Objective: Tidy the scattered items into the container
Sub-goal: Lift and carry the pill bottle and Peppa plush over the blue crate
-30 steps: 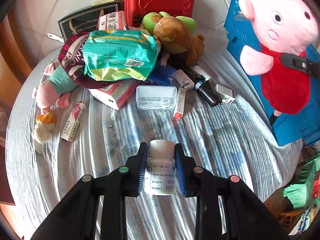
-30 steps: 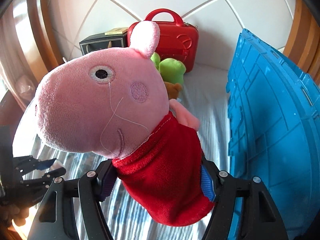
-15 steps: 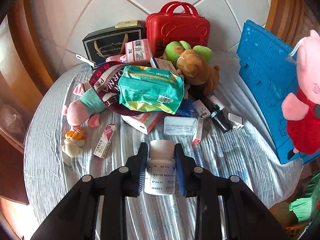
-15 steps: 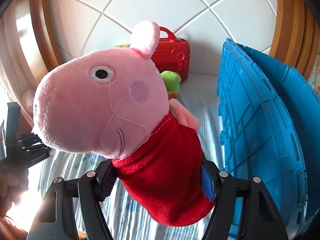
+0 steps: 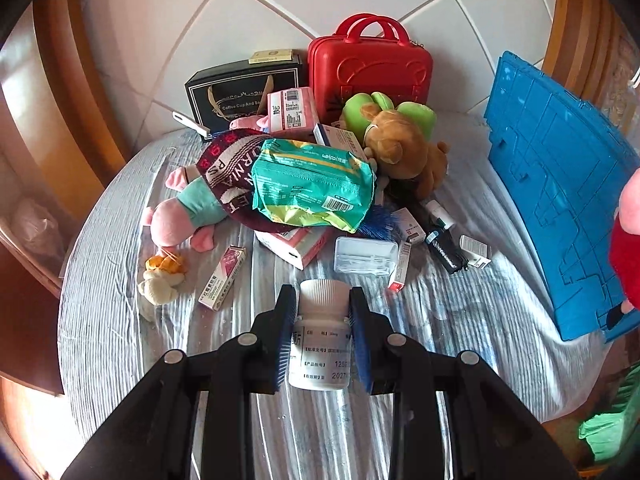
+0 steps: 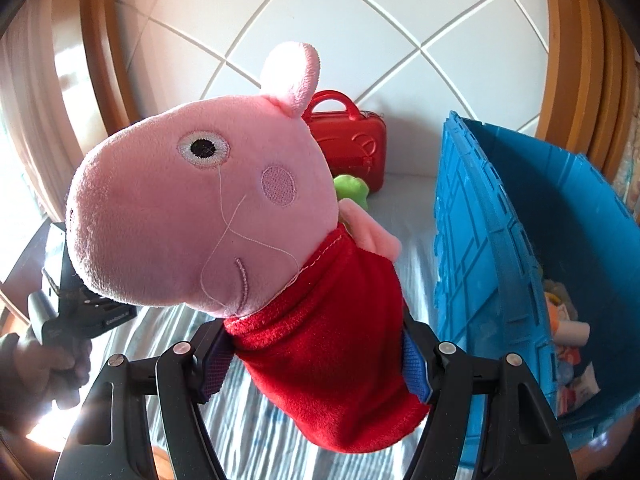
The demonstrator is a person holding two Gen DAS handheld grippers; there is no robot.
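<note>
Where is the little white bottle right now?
The white pill bottle is pinched in the left gripper, near the bottom middle of the left wrist view, above the striped tablecloth and just in front of the clear plastic box.

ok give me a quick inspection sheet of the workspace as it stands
surface: table under a striped, wrinkled cloth
job's things: white pill bottle and pink pig plush both lifted; blue crate at the right, a few items inside
clutter: green packet, brown bear, small boxes piled mid-table; red case at the wall
grippers: left gripper shut on the bottle; right gripper shut on the plush's red body
cables: nothing seen
surroundings: white tiled wall, wooden frames
</note>
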